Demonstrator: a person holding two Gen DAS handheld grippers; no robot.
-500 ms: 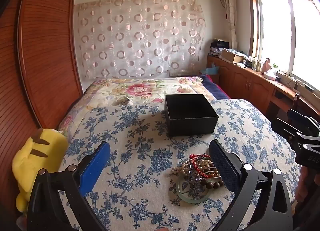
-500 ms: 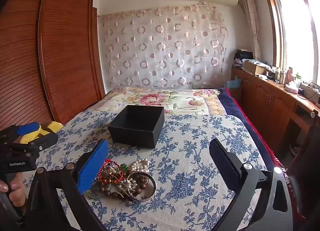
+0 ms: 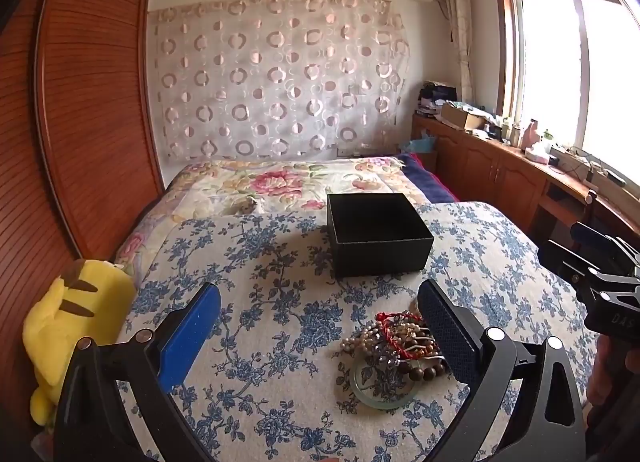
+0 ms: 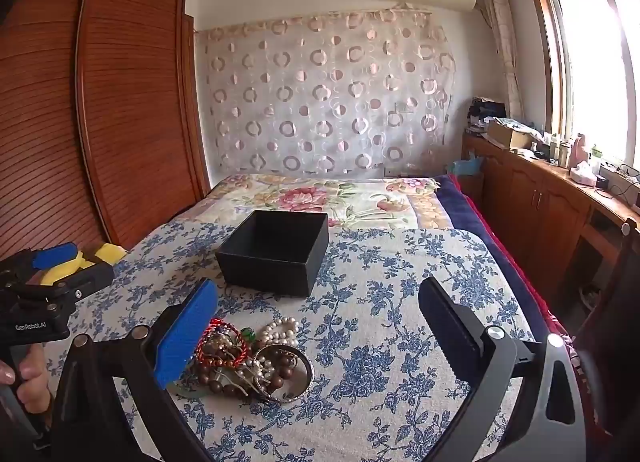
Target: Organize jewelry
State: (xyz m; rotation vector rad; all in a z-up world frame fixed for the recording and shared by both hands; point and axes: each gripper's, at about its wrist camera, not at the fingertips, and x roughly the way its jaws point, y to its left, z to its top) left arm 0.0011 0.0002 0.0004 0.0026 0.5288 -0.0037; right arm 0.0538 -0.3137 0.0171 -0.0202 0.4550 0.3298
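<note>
Both my grippers, left (image 3: 320, 326) and right (image 4: 320, 322), stand wide apart, empty. Jewelry pile (image 4: 250, 360) lies tangled on the floral bedcover (image 4: 400, 342), near the black box (image 4: 276, 252). Likely light, slippery, snag-prone; I'd pinch the stiff metal bangle (image 4: 298, 376) at its rim.

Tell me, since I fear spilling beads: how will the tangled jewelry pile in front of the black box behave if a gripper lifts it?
The jewelry pile looks floppy: beaded strands would likely sag and drag neighbours along, being intertwined. The metal bangle seems rigid and may slip free. The cloth under it is soft, so pushing could bunch it.
</note>
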